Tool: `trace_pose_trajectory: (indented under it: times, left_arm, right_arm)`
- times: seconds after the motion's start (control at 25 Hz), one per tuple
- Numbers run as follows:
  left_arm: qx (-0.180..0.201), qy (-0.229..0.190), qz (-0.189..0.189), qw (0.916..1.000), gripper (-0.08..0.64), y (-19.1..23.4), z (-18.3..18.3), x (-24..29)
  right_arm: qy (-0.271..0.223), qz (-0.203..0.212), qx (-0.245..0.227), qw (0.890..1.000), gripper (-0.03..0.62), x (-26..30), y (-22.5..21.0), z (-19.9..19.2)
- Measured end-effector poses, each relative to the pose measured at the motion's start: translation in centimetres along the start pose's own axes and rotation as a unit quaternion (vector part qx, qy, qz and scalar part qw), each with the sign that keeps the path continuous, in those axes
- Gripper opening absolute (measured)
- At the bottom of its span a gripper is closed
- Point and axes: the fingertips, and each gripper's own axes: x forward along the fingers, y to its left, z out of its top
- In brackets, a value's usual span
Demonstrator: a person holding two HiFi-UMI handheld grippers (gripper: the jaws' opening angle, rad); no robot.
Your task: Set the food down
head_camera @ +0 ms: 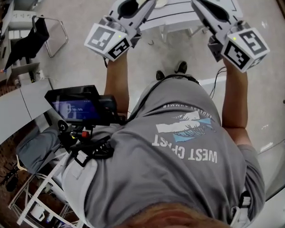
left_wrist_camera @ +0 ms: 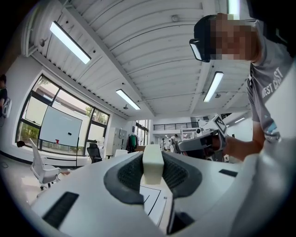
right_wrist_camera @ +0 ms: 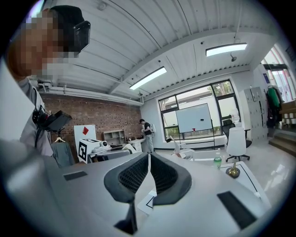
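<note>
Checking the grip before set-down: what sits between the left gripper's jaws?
A pale cream food block, clamped between the dark pads, shown in the left gripper view.

Open-plan lab or office workspace. Ribbed white ceiling (left_wrist_camera: 152, 55) with long strip lights (left_wrist_camera: 69, 41). Tall black-framed windows (right_wrist_camera: 169, 115), freestanding whiteboard (right_wrist_camera: 194, 118), swivel chairs (right_wrist_camera: 237, 139), white worktable (head_camera: 174, 16) marked with black outlines. Brick wall (right_wrist_camera: 106, 115) with shelving (right_wrist_camera: 113, 135). Mezzanine railing (left_wrist_camera: 173, 126). Pale polished floor (head_camera: 80, 20).
</note>
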Motion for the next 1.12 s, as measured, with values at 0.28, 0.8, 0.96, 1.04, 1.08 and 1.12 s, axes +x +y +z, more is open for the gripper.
trace_pose_trajectory:
  times: [0.28, 0.8, 0.96, 1.04, 1.08, 1.12]
  left_arm:
    - [0.0, 0.002, 0.019, 0.9998, 0.104, 1.5, 2.7, 2.8]
    - [0.011, -0.001, 0.073, 0.9972, 0.104, 5.0, 7.9, 5.8]
    - [0.009, 0.006, 0.082, 0.9965, 0.104, 5.4, 7.4, 5.7]
    - [0.006, 0.013, 0.081, 0.9966, 0.104, 5.1, 6.5, 5.3]
    - [0.005, 0.016, 0.081, 0.9966, 0.104, 5.0, 6.0, 5.0]
    - [0.006, 0.019, 0.08, 0.9966, 0.104, 4.8, 5.5, 4.8]
  right_arm:
    - [0.009, 0.018, 0.002, 1.0, 0.009, 0.9, -2.7, 3.6]
    - [0.02, 0.062, -0.013, 0.998, 0.009, 2.9, -5.7, 10.1]
    - [0.018, 0.064, -0.004, 0.998, 0.009, 3.2, -6.3, 9.8]
    - [0.024, 0.062, 0.003, 0.998, 0.009, 3.0, -6.1, 8.6]
    - [0.026, 0.06, 0.005, 0.998, 0.009, 2.9, -5.8, 8.0]
    - [0.027, 0.058, 0.006, 0.998, 0.009, 2.8, -5.6, 7.5]
